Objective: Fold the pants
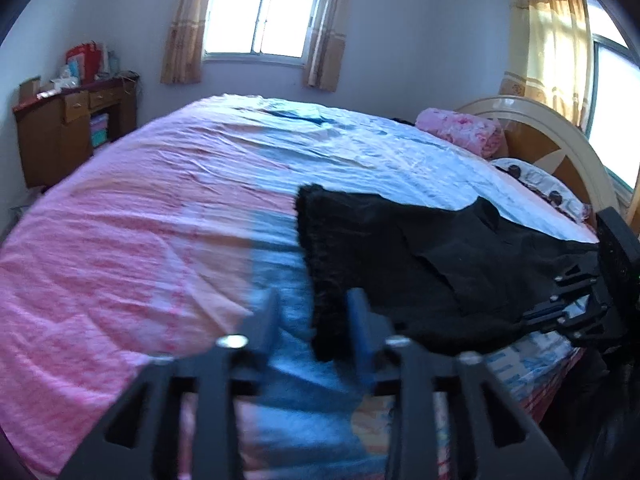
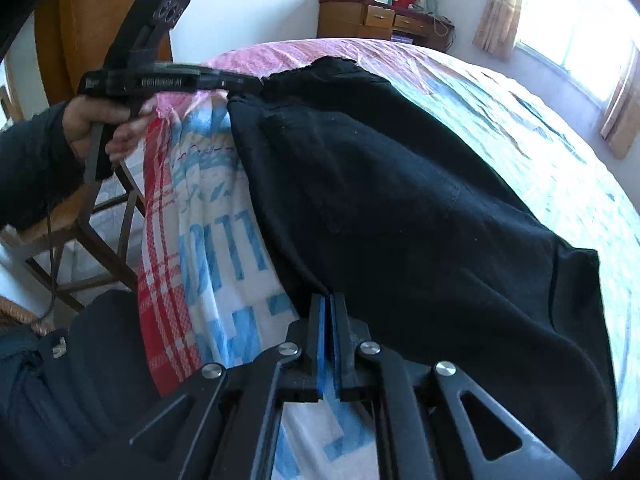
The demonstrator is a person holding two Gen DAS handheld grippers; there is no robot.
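Black pants [image 1: 420,264] lie folded on the near side of the bed, partly hanging over its edge; they fill the middle of the right wrist view [image 2: 400,200]. My left gripper [image 1: 314,316] is open, its fingers straddling the frayed hem edge of the pants without pinching it; it also shows in the right wrist view [image 2: 244,86] at the far corner of the pants. My right gripper [image 2: 329,308] is shut on the near edge of the pants; it shows at the right edge of the left wrist view [image 1: 576,304].
The bed [image 1: 160,220] has a pink and blue sheet with a patterned blanket [image 2: 208,220] hanging down its side. A pink pillow [image 1: 464,130] and a headboard [image 1: 560,148] are at the far right. A wooden desk [image 1: 68,124] stands by the wall. A wooden chair [image 2: 80,216] is beside the bed.
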